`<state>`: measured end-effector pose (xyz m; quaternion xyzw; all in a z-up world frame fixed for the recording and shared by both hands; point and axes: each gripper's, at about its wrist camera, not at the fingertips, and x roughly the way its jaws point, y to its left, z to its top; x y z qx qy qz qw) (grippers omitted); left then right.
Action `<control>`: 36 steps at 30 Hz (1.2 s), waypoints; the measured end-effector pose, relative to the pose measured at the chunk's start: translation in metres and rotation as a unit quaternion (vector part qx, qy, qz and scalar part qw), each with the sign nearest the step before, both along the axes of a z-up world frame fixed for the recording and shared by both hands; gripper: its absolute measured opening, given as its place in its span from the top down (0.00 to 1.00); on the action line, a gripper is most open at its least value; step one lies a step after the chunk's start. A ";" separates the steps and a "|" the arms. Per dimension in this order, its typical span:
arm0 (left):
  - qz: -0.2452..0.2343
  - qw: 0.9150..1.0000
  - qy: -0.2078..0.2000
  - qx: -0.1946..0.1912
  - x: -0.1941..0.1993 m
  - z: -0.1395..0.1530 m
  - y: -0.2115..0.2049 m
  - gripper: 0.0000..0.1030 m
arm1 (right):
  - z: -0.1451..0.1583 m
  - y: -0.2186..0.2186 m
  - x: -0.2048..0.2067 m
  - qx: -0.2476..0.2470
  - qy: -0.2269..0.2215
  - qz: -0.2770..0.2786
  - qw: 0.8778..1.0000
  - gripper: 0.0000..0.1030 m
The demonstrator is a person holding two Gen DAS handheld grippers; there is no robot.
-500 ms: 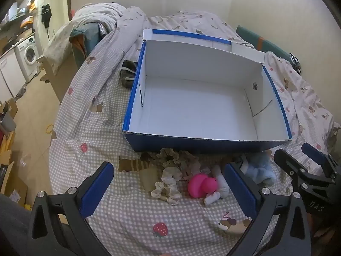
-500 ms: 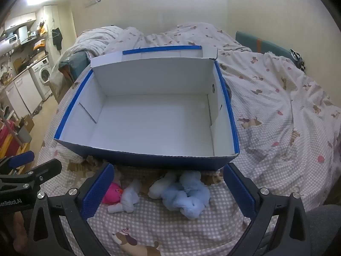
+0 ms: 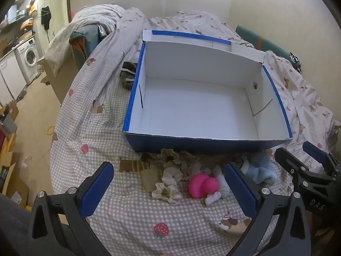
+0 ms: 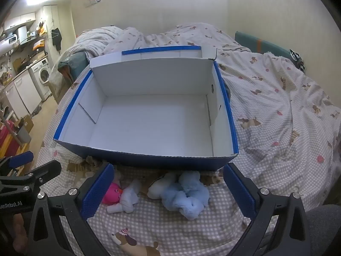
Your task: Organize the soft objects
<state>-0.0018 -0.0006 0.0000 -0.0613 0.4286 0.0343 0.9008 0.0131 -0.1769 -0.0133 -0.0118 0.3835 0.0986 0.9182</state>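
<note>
1. Blue box [image 3: 204,147] w/ white inside sits on the checked bedspread [image 3: 132,219]; nothing in it.
2. Soft items lie in a row on the spread just in front of the box's near wall, all outside it.
3. L to R in left wrist view: beige frilly scrunchies [image 3: 170,177], pink plush toy [image 3: 202,184], white sock [image 3: 217,189], light blue fluffy cloth [image 3: 260,170].
4. Pink toy touches the white sock; blue cloth lies near them, apart.
5. Left gripper [image 3: 168,189] hangs above the scrunchies & pink toy, jaws spread wide, pads touching nothing.
6. Right gripper [image 4: 168,188] hangs above the blue cloth & sock, jaws also wide apart, gripping nothing.
7. A dark shoe [image 3: 127,75] lies beside the box's left wall.
8. Washing machine [image 3: 28,54] stands far left on the floor.
</note>
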 end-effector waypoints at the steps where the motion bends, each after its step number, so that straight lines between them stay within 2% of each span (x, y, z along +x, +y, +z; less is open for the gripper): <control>1: 0.001 1.000 0.000 -0.001 0.000 0.000 0.000 0.00 | 0.000 0.000 0.000 0.000 0.000 0.000 1.000 0.00; 36: 0.001 1.000 -0.001 0.004 0.001 0.003 0.000 0.00 | 0.001 -0.001 0.000 0.002 0.000 -0.003 1.000 0.00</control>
